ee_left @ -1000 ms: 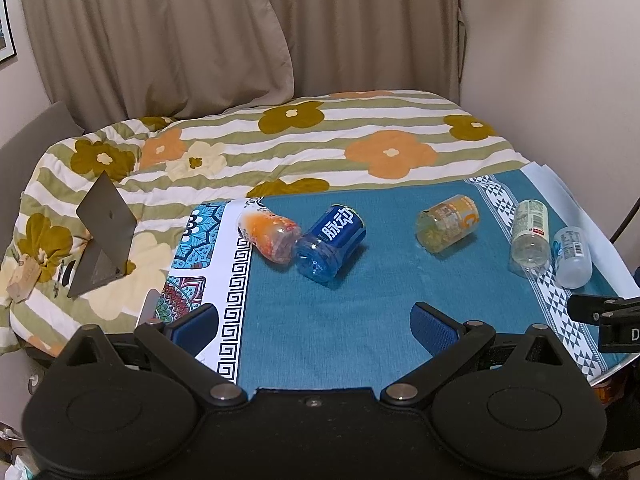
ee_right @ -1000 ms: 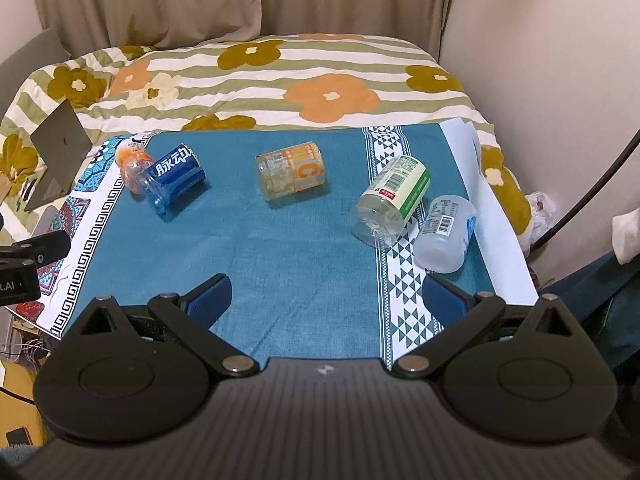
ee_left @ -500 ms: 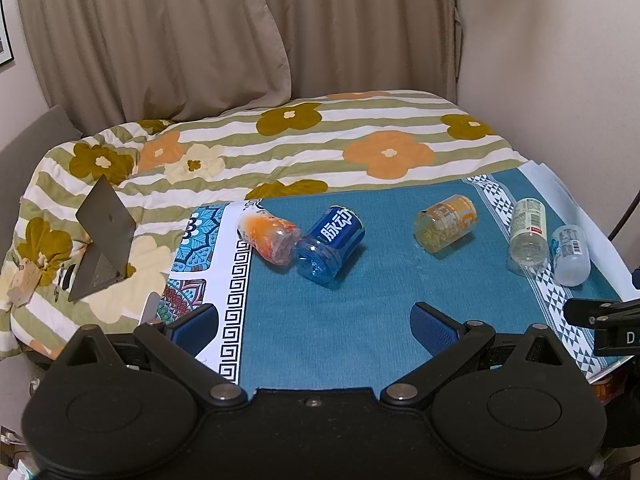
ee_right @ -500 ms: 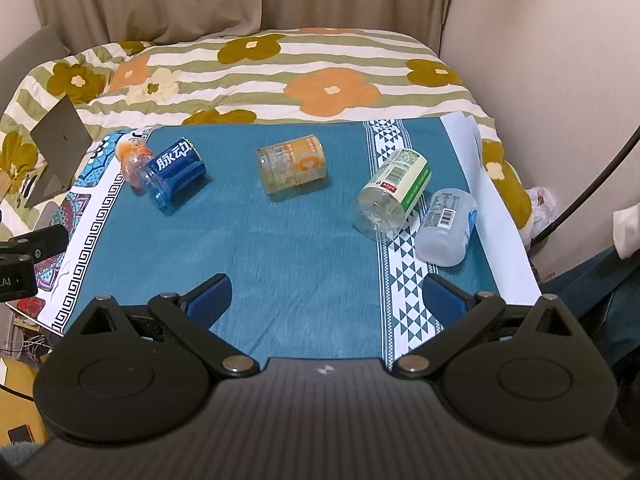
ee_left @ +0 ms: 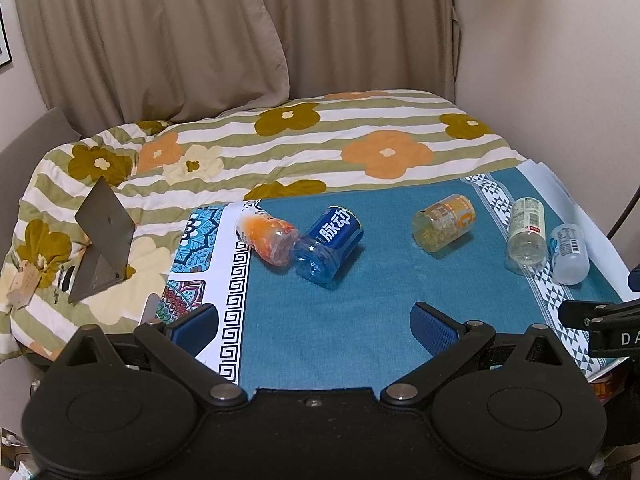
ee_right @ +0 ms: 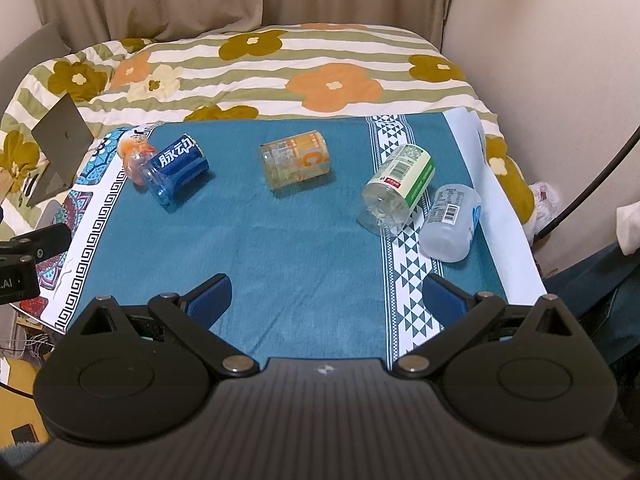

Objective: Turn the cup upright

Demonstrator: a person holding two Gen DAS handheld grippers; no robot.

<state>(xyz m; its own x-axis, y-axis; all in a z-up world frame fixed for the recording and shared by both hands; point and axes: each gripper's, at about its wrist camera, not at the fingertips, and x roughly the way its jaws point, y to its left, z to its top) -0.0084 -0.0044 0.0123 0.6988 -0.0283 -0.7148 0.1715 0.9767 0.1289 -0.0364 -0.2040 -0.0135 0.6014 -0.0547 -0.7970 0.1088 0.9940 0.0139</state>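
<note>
Several cut-bottle cups lie on their sides on a teal cloth (ee_left: 360,320). An orange cup (ee_left: 266,236) touches a blue-labelled cup (ee_left: 330,244) at the left. A yellow-orange cup (ee_left: 444,222) lies mid-cloth. A green-labelled cup (ee_right: 400,188) and a clear white-labelled cup (ee_right: 450,222) lie side by side at the right. My left gripper (ee_left: 314,326) is open and empty, short of the blue cup. My right gripper (ee_right: 326,296) is open and empty, short of the green-labelled cup.
The cloth (ee_right: 280,240) lies over a flowered striped blanket (ee_left: 320,140). A grey stand (ee_left: 102,240) props up at the left. Curtains and a wall close the back and right. A black cable (ee_right: 592,184) hangs at the right edge.
Both views have shifted slightly; the cups look a little lower and nearer in the right wrist view. No cup has moved and both grippers stay open.
</note>
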